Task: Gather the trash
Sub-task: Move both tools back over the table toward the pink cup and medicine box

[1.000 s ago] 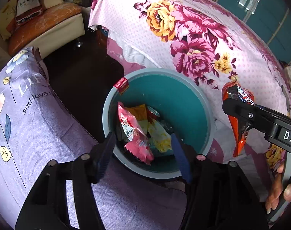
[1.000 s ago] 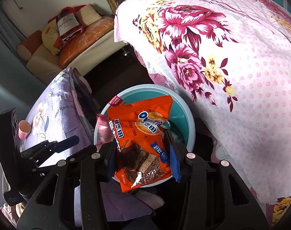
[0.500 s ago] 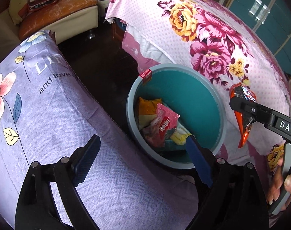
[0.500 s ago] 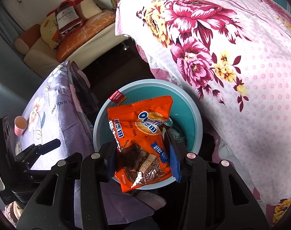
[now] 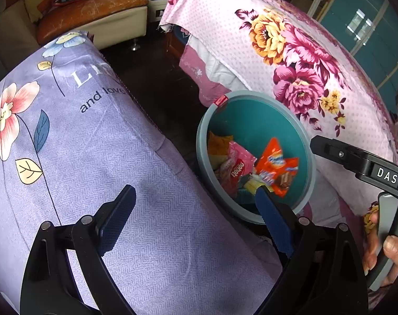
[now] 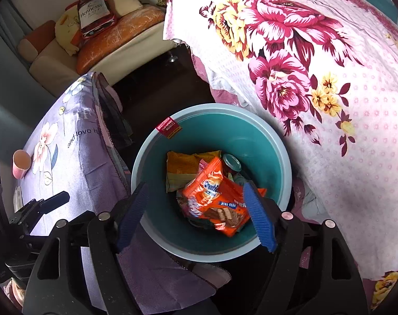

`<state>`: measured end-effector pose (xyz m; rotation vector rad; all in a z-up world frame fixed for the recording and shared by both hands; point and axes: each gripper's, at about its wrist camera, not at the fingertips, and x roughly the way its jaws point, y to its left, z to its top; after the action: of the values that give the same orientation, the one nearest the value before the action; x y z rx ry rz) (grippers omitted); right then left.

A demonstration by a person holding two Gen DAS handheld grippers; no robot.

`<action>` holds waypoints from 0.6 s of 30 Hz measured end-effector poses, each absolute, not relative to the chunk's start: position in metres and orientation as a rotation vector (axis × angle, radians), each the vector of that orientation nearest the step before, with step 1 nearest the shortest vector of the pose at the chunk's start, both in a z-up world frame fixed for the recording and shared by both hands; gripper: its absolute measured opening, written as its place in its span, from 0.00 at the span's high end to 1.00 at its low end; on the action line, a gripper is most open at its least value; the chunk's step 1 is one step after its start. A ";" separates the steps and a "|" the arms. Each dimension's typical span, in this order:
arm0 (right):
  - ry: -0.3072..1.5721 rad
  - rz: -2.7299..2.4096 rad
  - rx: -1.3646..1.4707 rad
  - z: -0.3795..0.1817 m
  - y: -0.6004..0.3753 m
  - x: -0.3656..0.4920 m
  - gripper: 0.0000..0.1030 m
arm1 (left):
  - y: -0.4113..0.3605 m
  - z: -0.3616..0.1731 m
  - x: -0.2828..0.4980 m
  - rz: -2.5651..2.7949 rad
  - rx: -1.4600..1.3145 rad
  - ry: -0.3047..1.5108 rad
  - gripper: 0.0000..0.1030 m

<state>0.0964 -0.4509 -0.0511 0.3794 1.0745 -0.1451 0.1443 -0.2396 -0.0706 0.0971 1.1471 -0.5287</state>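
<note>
A teal trash bin stands on the floor between two cloth-covered surfaces; it also shows in the left wrist view. An orange snack wrapper lies inside on top of other wrappers, seen too in the left wrist view, beside a pink wrapper and a yellow one. My right gripper is open and empty above the bin's near rim. My left gripper is open and empty over the purple cloth, left of the bin.
A pink floral cloth covers the surface right of the bin. A pink cup stands on the purple cloth at far left. A sofa with cushions stands at the back. Dark floor lies between.
My right gripper opened and the orange wrapper dropped into the bin. My left gripper moved left over the purple cloth, staying open.
</note>
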 end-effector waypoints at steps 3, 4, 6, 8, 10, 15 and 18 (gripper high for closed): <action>1.086 -0.142 0.384 -0.052 -0.447 0.099 0.22 | -0.232 -0.071 0.144 -0.523 0.085 1.151 0.10; 1.091 -0.141 0.385 -0.052 -0.445 0.099 0.20 | -0.229 -0.071 0.144 -0.520 0.081 1.153 0.10; 1.095 -0.139 0.377 -0.052 -0.440 0.100 0.19 | -0.222 -0.071 0.143 -0.515 0.070 1.154 0.10; 1.101 -0.137 0.363 -0.050 -0.434 0.101 0.18 | -0.215 -0.070 0.143 -0.509 0.058 1.154 0.10; 1.105 -0.135 0.350 -0.048 -0.428 0.101 0.18 | -0.208 -0.069 0.143 -0.502 0.045 1.154 0.10; 1.111 -0.127 0.325 -0.041 -0.411 0.102 0.13 | -0.185 -0.064 0.140 -0.480 0.004 1.145 0.09; 1.109 -0.100 0.336 -0.036 -0.401 0.102 0.11 | -0.168 -0.062 0.138 -0.460 -0.020 1.140 0.09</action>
<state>0.1018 -0.4005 -0.0356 0.3364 1.1092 -0.1001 0.1377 -0.1681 -0.0618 -0.0204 1.1404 -0.4603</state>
